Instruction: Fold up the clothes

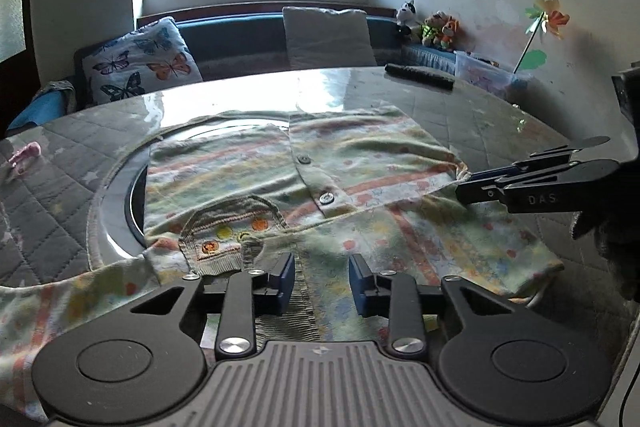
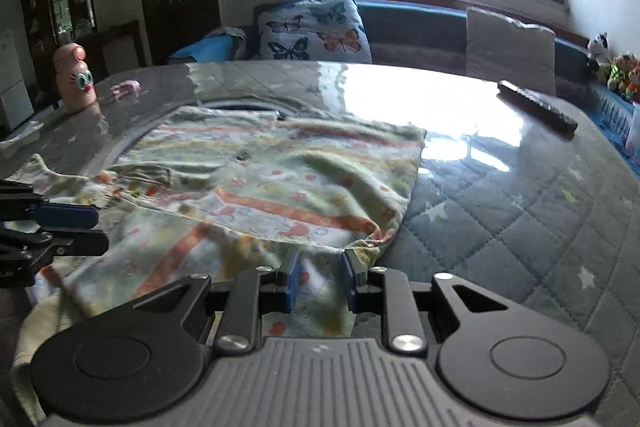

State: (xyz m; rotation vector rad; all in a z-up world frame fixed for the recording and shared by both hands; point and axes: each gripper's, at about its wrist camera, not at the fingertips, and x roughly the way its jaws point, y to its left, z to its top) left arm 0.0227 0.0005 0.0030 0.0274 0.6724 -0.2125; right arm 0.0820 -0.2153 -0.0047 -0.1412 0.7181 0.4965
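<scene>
Cardigan (image 1: 256, 167), striped in pale green, orange and cream with two grey buttons down its front, lies spread on the table (image 1: 500, 115), partly over a round glass inset. A knitted pocket (image 1: 228, 231) with coloured dots sits near its near edge. One flap of the garment is folded across the rest, its corner lifted at the right side.

In the left wrist view the left gripper (image 1: 322, 285) hovers low over the near hem, its blue pads apart with a ribbed strip of cloth lying between them; I cannot tell whether the pads press on it. The right gripper (image 1: 464, 187) comes in from the right edge of that view, jaws narrow, its tip at the corner of the folded flap.

In the right wrist view the right gripper (image 2: 320, 283) has its blue pads close together with the cloth's folded edge bunched between them, so it appears to pinch the cardigan (image 2: 280, 167). The left gripper (image 2: 86, 227) shows at the left edge, above the fabric.

A dark remote (image 2: 536, 109) lies far back on the table, well apart from the garment. A pink bottle (image 2: 76, 79) with cartoon eyes stands at the far left corner. Behind the table a butterfly pillow (image 2: 316, 29) leans on a bench under the window.
</scene>
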